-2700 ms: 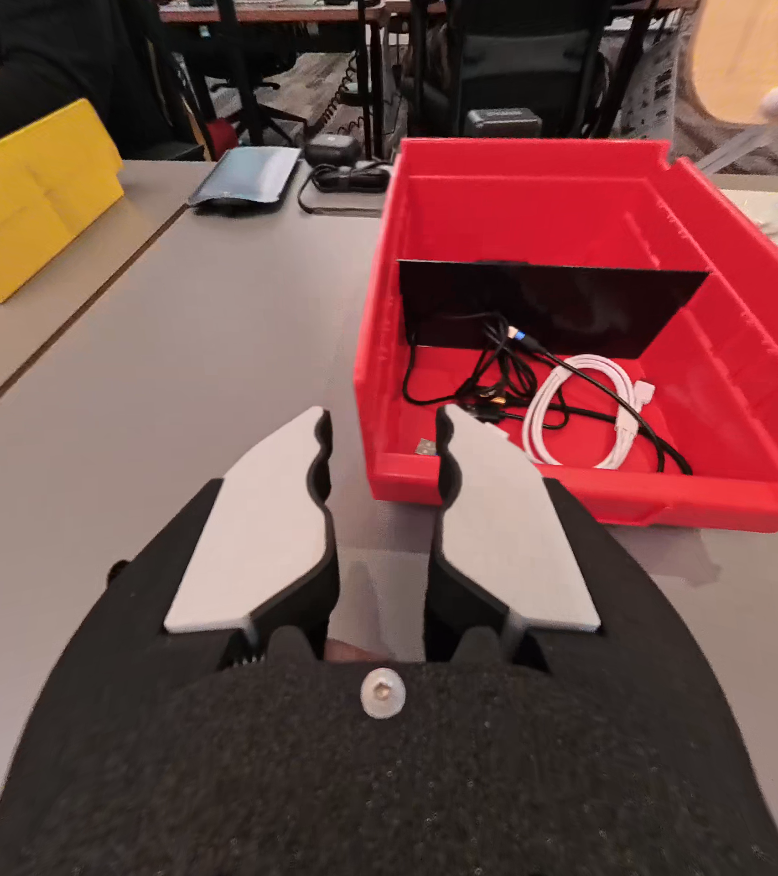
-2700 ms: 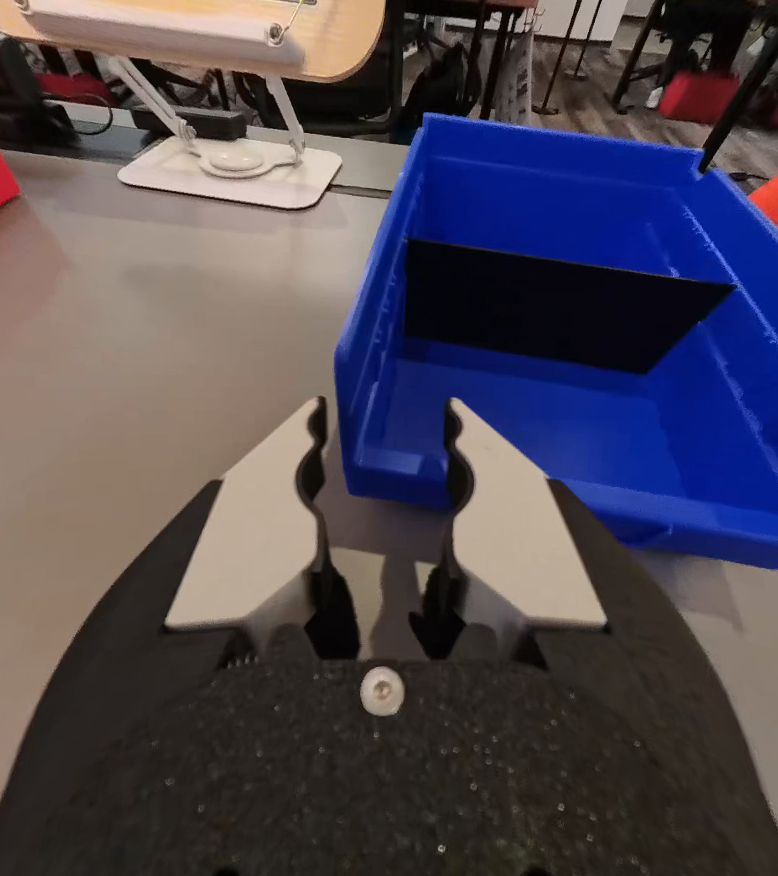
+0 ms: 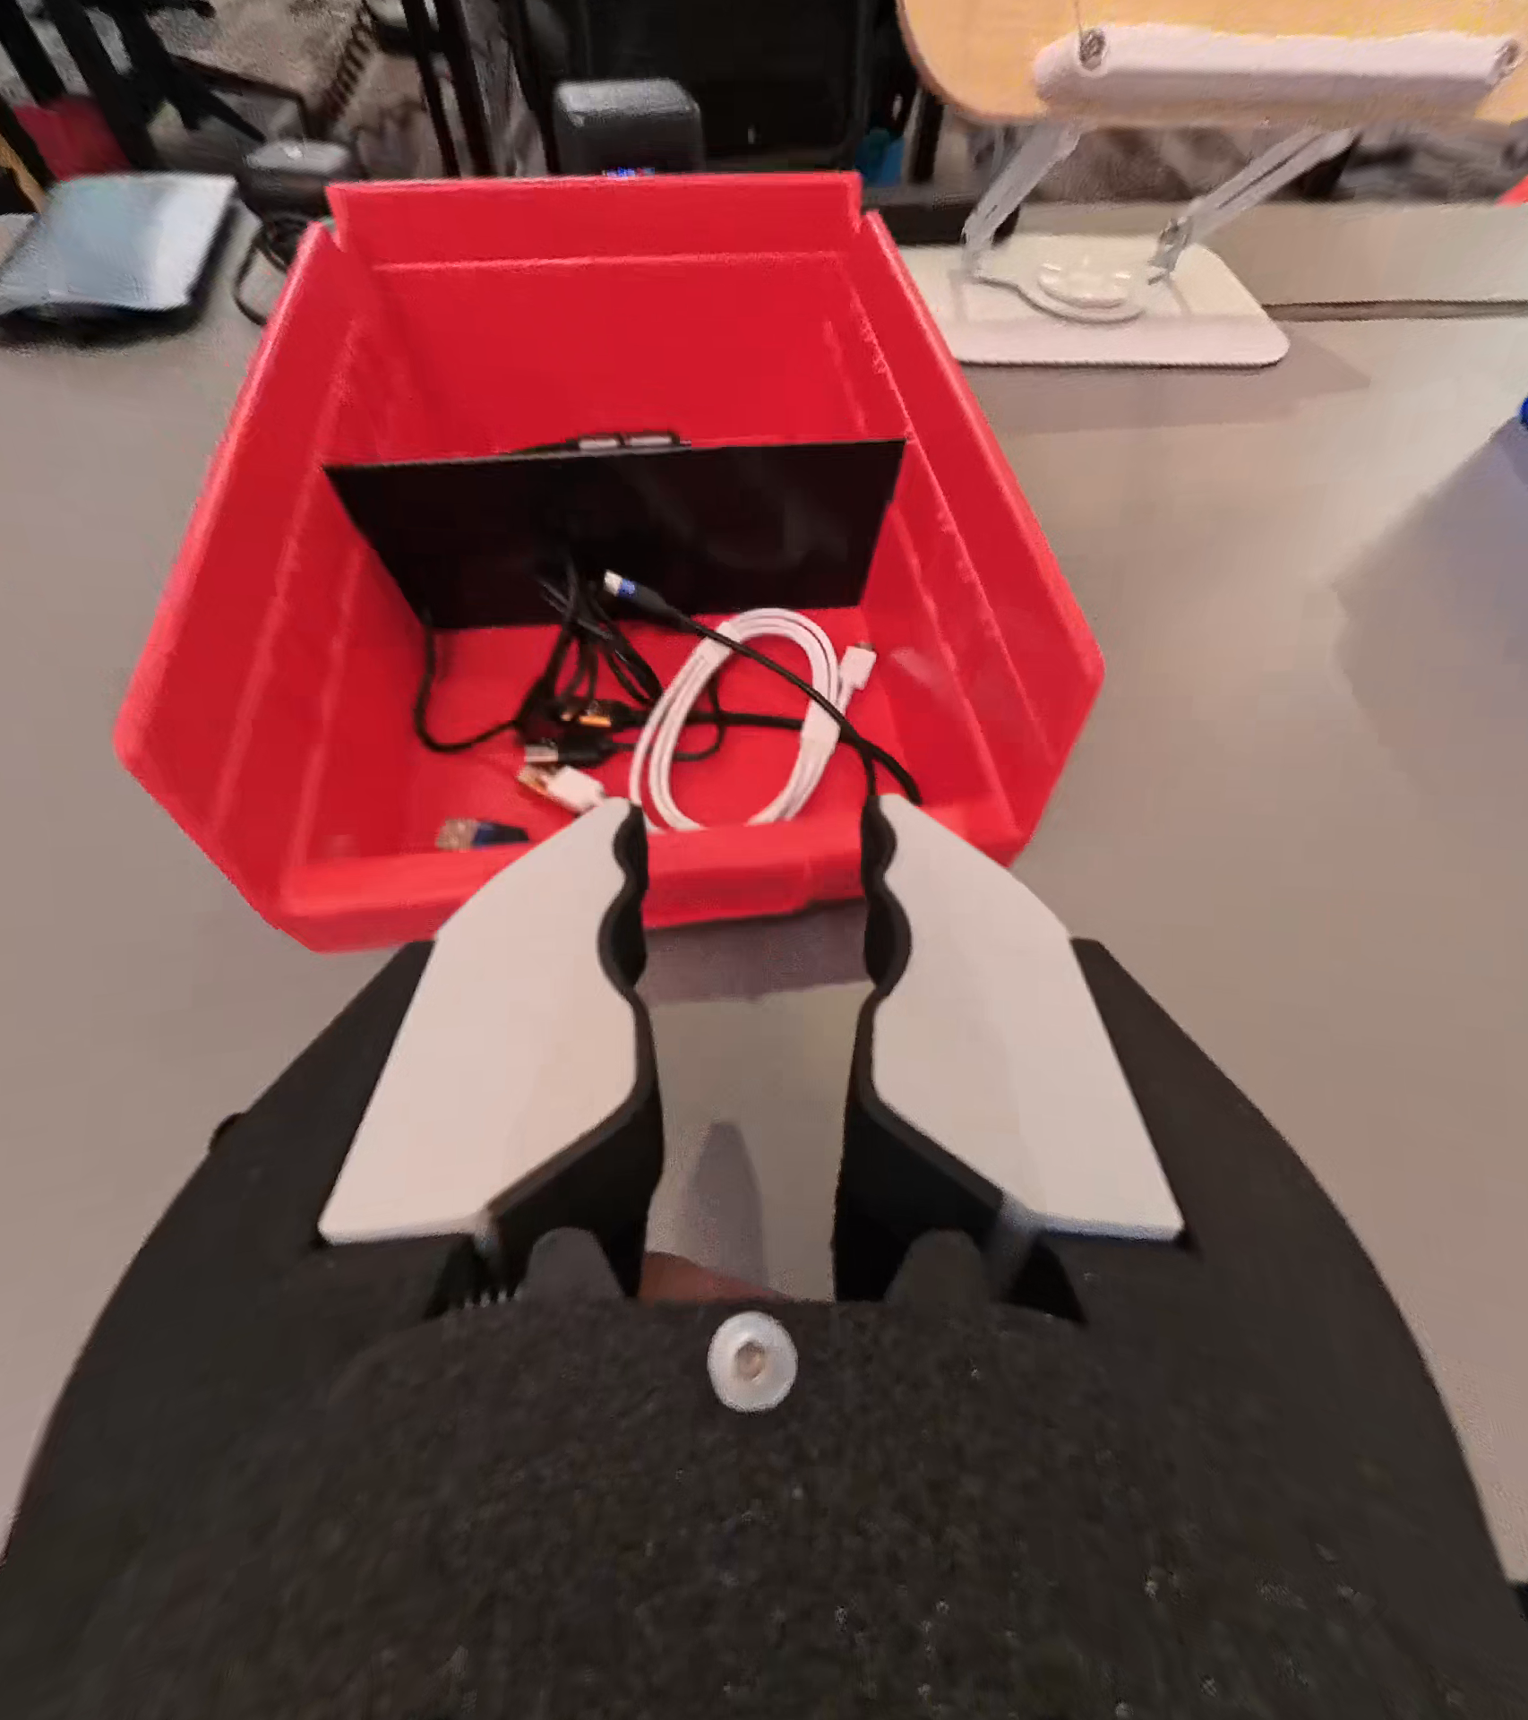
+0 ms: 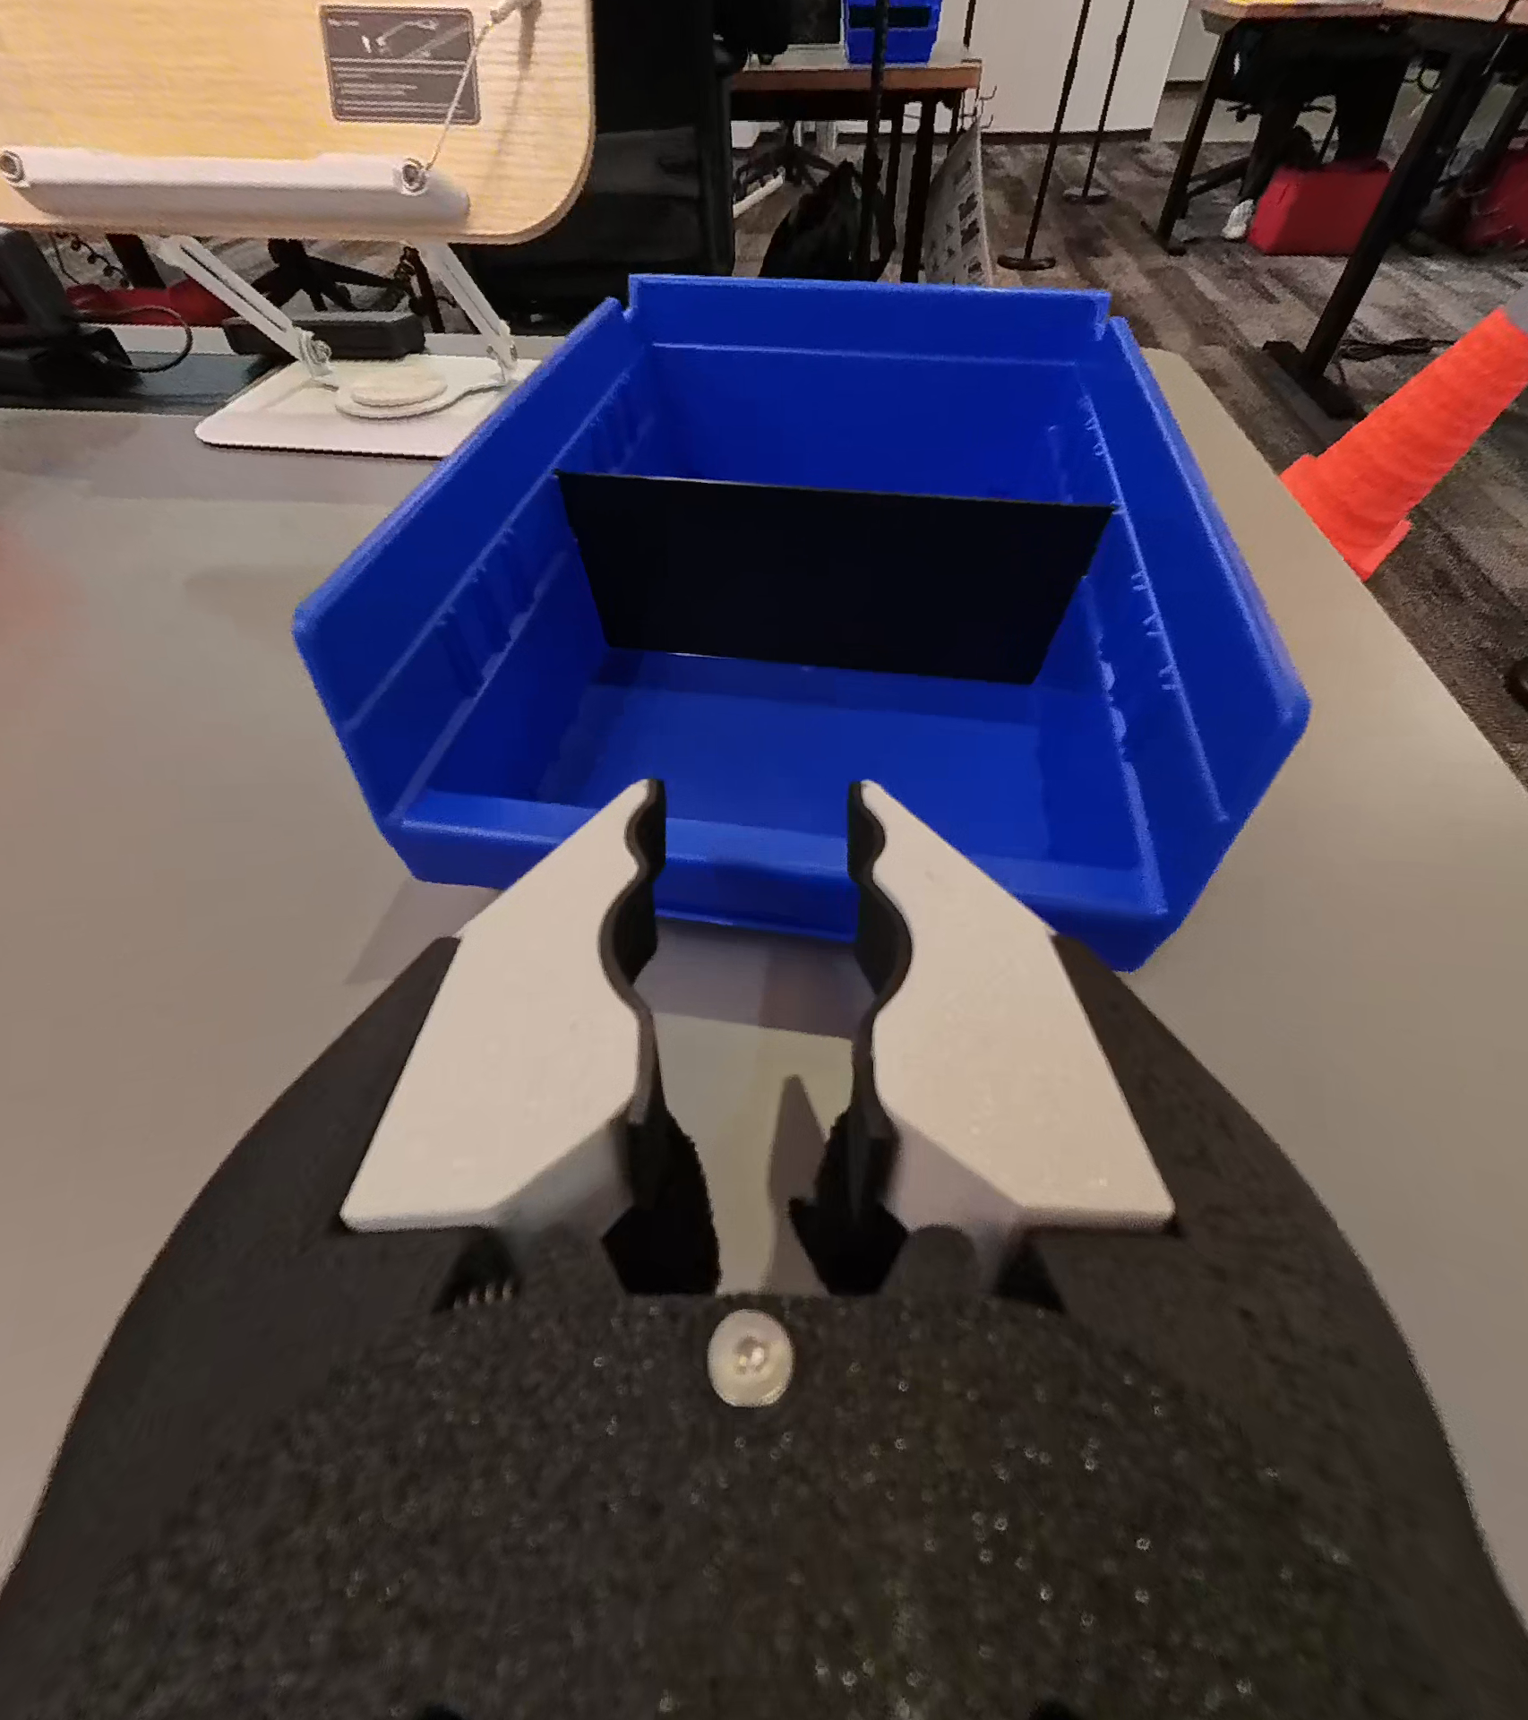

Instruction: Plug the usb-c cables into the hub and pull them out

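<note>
Left wrist view: the left claw (image 3: pixel 751 819) hangs spread and empty at the near rim of the red bin (image 3: pixel 211 707), mid-frame, where the white cable (image 3: pixel 811 735) and black cables (image 3: pixel 583 670) lie tangled. Pinching one plug end, not a loop, should serve best. Right claw (image 4: pixel 756 791), also spread, faces the blue bin (image 4: pixel 462 642). No hub is clearly visible. No brand reads.

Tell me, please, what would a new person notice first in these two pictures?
The red bin on the grey table catches the eye first, with a coiled white cable and tangled black cables in its front compartment. In the right wrist view, a blue bin sits there with nothing visible in its front compartment. An open hand-held gripper fills the foreground before each bin; the right one faces the blue bin.
</note>
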The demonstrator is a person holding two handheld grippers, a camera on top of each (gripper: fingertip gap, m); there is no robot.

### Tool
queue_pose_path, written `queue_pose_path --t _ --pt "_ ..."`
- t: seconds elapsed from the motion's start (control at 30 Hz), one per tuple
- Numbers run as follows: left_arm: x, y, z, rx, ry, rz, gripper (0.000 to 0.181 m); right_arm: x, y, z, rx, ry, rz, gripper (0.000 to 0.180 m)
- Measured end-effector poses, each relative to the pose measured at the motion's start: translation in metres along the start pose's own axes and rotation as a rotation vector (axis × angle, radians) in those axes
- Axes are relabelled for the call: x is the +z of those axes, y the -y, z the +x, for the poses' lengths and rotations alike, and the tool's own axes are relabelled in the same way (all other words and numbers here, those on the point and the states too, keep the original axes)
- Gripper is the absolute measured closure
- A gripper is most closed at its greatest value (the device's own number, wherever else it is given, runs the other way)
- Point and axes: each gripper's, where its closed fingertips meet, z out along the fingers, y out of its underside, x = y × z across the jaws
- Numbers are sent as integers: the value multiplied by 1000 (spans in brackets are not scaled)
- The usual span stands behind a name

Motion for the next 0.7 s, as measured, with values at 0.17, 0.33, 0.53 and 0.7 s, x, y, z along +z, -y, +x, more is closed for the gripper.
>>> queue_pose_path --t 0.17,0.33,0.53,0.7 --pt "48 14 -21 -55 -50 -359 134 6 4 -8 8 20 8 142" --pt "102 14 -56 -71 37 -546 134 19 4 -19 -10 41 -10 142" --pt "135 -12 -64 -143 -53 -642 171 22 8 -28 -20 56 2 142" --pt "87 33 -72 -71 -54 -356 175 28 6 -37 -42 76 -10 143"
